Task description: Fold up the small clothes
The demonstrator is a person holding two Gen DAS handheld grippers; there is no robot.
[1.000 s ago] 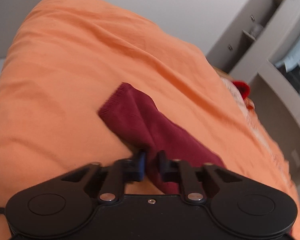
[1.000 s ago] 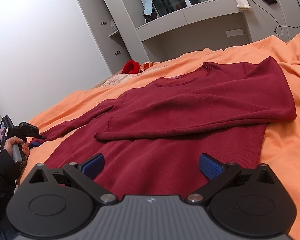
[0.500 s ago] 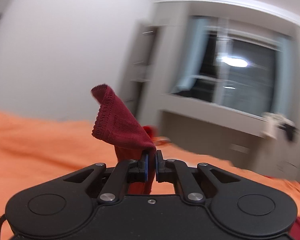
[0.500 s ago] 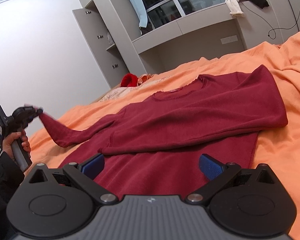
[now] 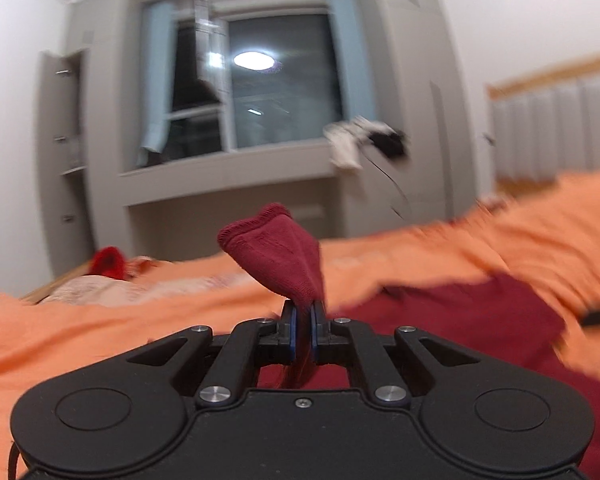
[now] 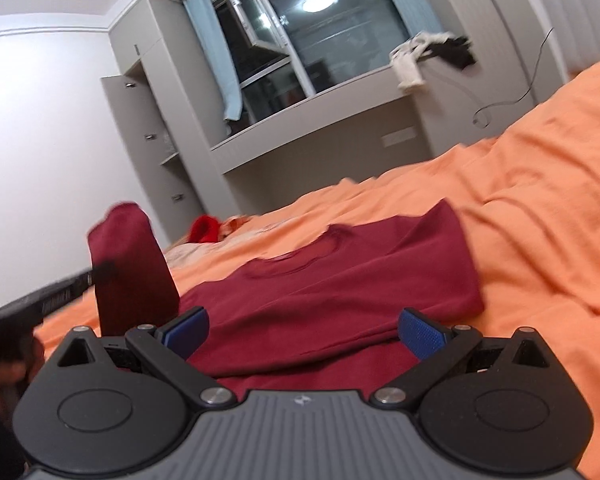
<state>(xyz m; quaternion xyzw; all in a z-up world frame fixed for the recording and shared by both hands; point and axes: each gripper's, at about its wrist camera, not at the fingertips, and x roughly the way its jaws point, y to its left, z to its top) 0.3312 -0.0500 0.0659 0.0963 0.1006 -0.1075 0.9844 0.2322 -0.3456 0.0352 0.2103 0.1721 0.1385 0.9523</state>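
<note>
On the bed: your dark red top [image 6: 340, 280] lies flat across the orange bedspread [image 6: 540, 184], at 12 o'clock from your right gripper [image 6: 304, 330].
Sleeve: its cuff [image 5: 276, 256] sticks up at 12 o'clock from your left gripper [image 5: 304, 320]; in the right view the sleeve [image 6: 128, 264] stands lifted at 10 o'clock.
Left gripper: pads squeezed tight, pinching the sleeve.
Right gripper: blue pads [image 6: 424, 334] spread wide, low over the top's near part, nothing clamped; can't tell if they're touching it.
Background: red item [image 6: 204, 228] at 11 o'clock, well apart.
</note>
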